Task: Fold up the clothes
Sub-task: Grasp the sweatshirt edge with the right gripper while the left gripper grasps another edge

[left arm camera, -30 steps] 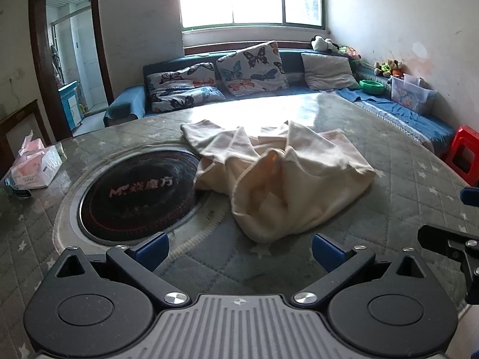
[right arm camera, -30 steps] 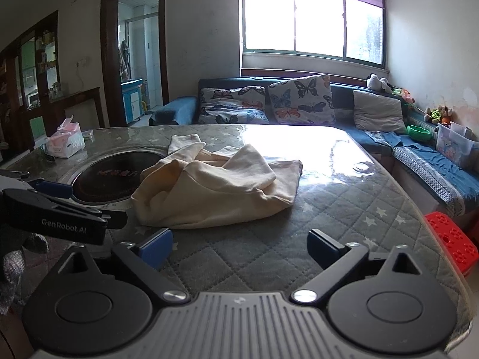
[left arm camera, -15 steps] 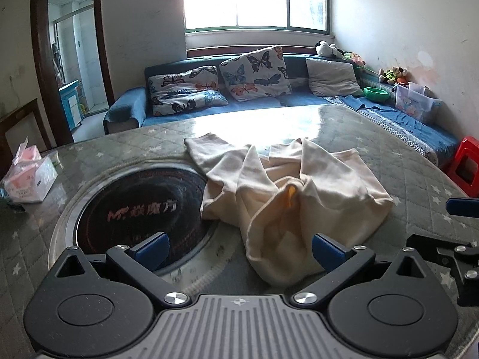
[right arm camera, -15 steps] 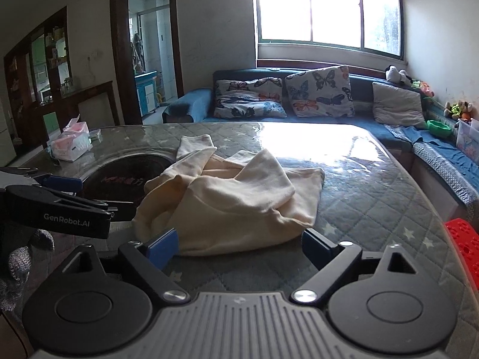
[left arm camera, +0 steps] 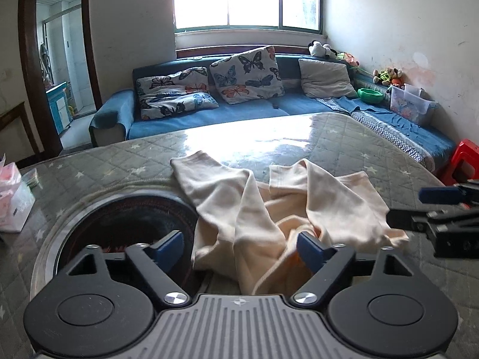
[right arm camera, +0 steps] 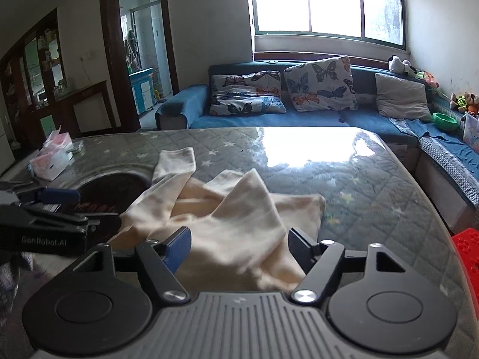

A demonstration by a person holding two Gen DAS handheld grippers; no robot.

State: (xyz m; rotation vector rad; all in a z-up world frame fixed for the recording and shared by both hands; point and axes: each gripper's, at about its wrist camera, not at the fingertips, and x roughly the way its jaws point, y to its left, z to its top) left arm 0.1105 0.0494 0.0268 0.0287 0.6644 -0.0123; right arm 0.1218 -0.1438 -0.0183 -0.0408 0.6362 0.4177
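Both my grippers are way closer in than a second ago. The left gripper [left arm camera: 239, 243] and right gripper [right arm camera: 239, 243] sit spread wide over the near edge of the crumpled cream cotton garment [left arm camera: 269, 209], pinching nothing. It lies mid-table, partly over the round black hotplate [left arm camera: 128, 224]. The grey quilted tabletop [right arm camera: 374, 194] beyond is open.
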